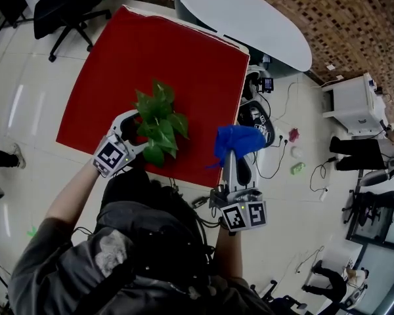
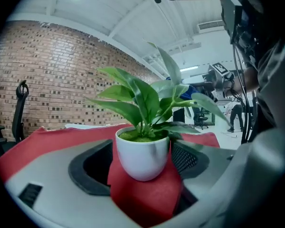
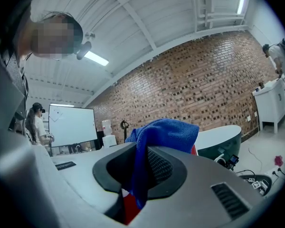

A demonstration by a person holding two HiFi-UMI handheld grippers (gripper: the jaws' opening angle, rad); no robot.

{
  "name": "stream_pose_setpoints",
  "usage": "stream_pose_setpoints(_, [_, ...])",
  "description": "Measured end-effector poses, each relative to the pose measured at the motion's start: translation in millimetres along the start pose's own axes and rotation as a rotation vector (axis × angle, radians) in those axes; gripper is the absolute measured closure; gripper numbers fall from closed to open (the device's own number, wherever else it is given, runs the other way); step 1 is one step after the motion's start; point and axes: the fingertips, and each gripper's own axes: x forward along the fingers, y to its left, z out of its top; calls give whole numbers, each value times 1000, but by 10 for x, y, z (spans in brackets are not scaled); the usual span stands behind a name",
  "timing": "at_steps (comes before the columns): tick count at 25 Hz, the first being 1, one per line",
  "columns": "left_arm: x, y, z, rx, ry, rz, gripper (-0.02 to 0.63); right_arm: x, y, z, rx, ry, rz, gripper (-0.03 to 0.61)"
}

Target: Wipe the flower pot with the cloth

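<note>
Reading anything here is limited to the black-and-white square markers on the cube of each gripper; no other print is legible. Your left gripper has its grey jaws spread on either side of the flower pot, the mesh-textured pads not pressing on it. The pot is a small, smooth, glossy white bowl with a rounded base, holding a plant with broad pointed green leaves. It stands on the red table cover, in the near part of that square surface. Your right gripper is pinched on the cloth, a soft, fuzzy blue cloth (it looks like microfibre) that bunches above the jaws and hangs down between them; it is held to the right of the plant, apart from it. Beyond the red cover's far right corner sits a white oval table. Pale glossy floor tiles surround it, with cables on the right, a brick wall and a whiteboard behind.
</note>
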Motion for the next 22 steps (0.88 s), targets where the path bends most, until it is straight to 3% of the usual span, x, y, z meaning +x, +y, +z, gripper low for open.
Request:
stream_pose_setpoints(9, [405, 161, 50, 38, 9, -42, 190, 257, -113, -141, 16, 52, 4, 525])
stream_pose_setpoints(16, [700, 198, -47, 25, 115, -106, 187, 363, -150, -255, 24, 80, -3, 525])
stream_pose_setpoints(22, [758, 204, -103, 20, 119, -113, 189, 365, -213, -328, 33, 78, -22, 525])
